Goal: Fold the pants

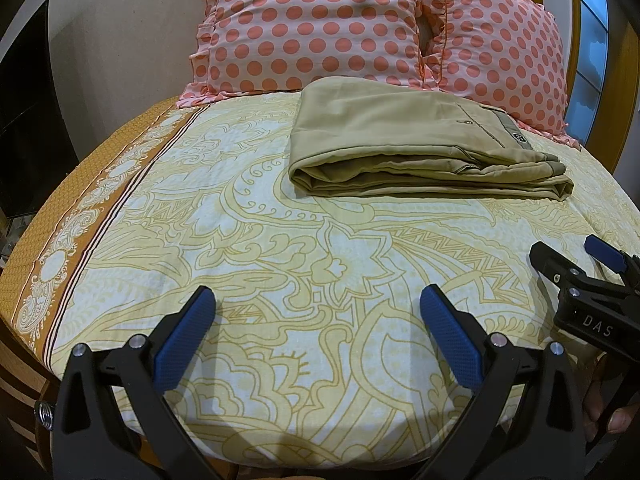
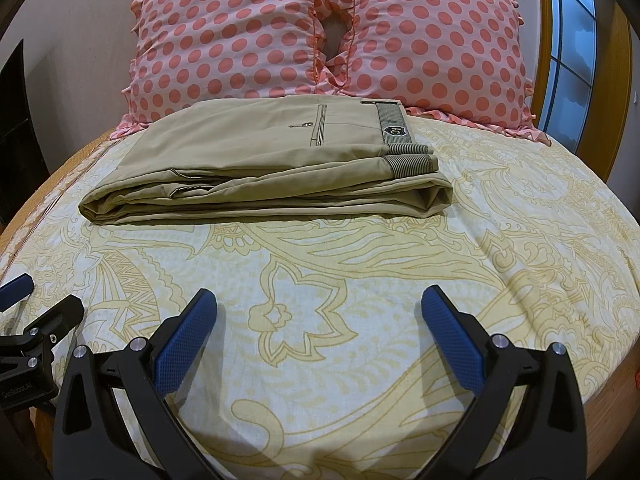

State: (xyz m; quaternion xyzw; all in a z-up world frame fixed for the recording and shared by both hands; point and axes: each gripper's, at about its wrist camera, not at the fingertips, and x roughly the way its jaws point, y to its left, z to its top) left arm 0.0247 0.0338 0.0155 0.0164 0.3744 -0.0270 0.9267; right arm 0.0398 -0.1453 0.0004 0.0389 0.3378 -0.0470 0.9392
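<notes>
Khaki pants lie folded into a flat stack on the bed, near the pillows; they also show in the right wrist view, waistband with a dark label to the right. My left gripper is open and empty, low over the bedsheet, well short of the pants. My right gripper is open and empty, also short of the pants. The right gripper shows at the right edge of the left wrist view; the left gripper shows at the left edge of the right wrist view.
The bed has a cream and yellow patterned sheet with an orange border on the left. Two pink polka-dot pillows lean at the head. A wooden frame and window stand at the right.
</notes>
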